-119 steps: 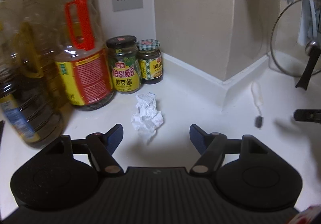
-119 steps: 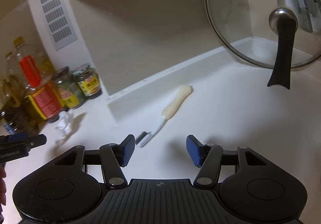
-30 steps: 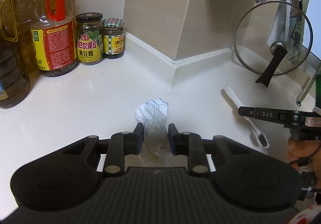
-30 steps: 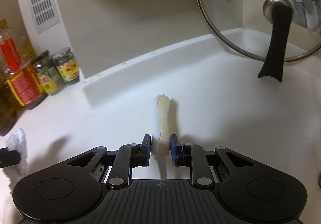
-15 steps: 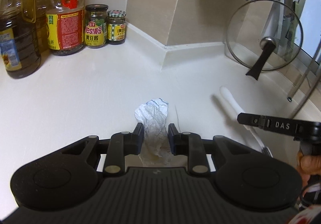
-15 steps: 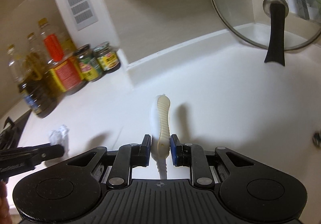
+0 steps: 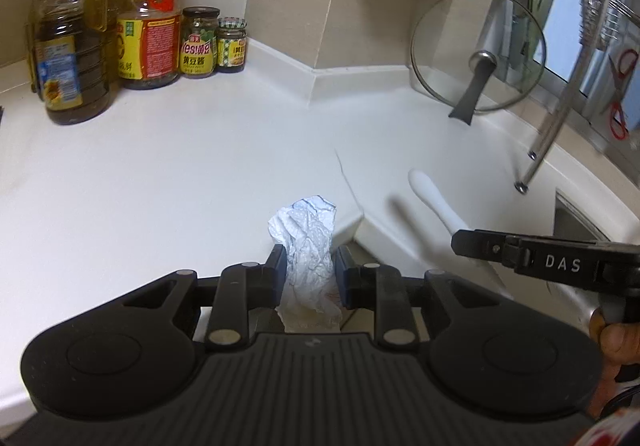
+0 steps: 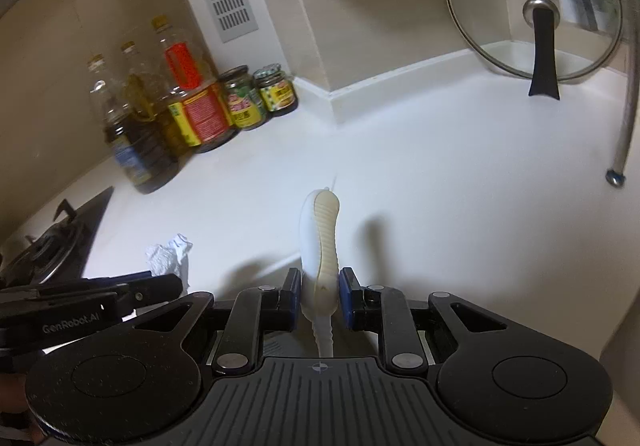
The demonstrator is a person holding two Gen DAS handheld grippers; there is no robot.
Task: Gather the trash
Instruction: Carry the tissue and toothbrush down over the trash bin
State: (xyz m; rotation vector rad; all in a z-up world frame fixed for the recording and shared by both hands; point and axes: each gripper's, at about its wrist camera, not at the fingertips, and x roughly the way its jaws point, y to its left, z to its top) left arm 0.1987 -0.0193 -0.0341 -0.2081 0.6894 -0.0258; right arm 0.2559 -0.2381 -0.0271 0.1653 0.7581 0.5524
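crumpled tissue [image 7: 308,246] clamped between left gripper [image 7: 310,272] pads, toothbrush [image 8: 320,246] between right gripper [image 8: 319,296] pads

Both wrist views look obliquely down along their fingers, sharing the white counter [image 7: 160,174], corner bottles [image 8: 188,106] and glass lid [image 7: 476,50].

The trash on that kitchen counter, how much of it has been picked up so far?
Both loose pieces look picked up: the left gripper is shut on the crumpled tissue, and the right gripper is shut on the old toothbrush, both lifted off the white counter. Still left: dropping them somewhere; no bin is in view.
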